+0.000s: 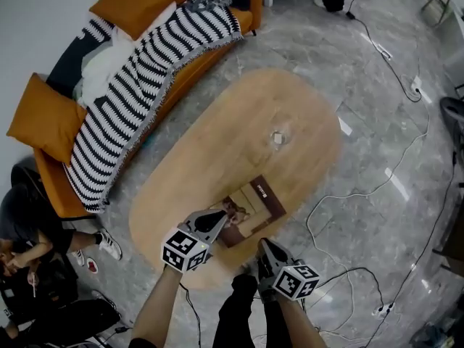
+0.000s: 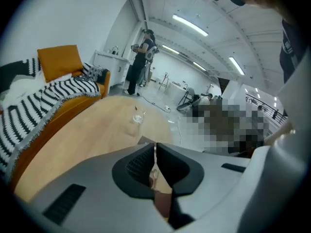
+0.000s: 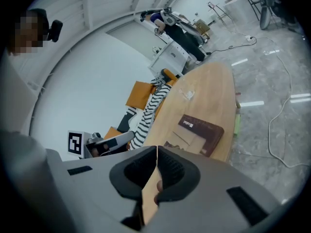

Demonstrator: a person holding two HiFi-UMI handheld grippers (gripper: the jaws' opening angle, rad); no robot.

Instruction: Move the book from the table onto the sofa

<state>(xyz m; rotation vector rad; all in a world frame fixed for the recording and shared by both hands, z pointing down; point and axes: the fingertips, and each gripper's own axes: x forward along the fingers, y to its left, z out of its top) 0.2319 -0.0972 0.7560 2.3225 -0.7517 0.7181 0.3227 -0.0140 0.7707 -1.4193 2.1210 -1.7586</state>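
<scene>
Sofa [image 1: 192,67]: orange, far left, draped with a striped blanket [image 1: 145,85], well apart from the book. Surface [image 1: 217,143]: oval, light wood, beside the sofa. Left gripper [image 1: 223,217]: jaws closed together, nothing between them, tips over the book's near-left corner; contact cannot be told. Book [image 1: 255,209]: brown cover, lying flat on the near end of the surface. Right gripper [image 1: 265,245]: jaws closed together, empty, at the surface's near edge, just beside the book.
</scene>
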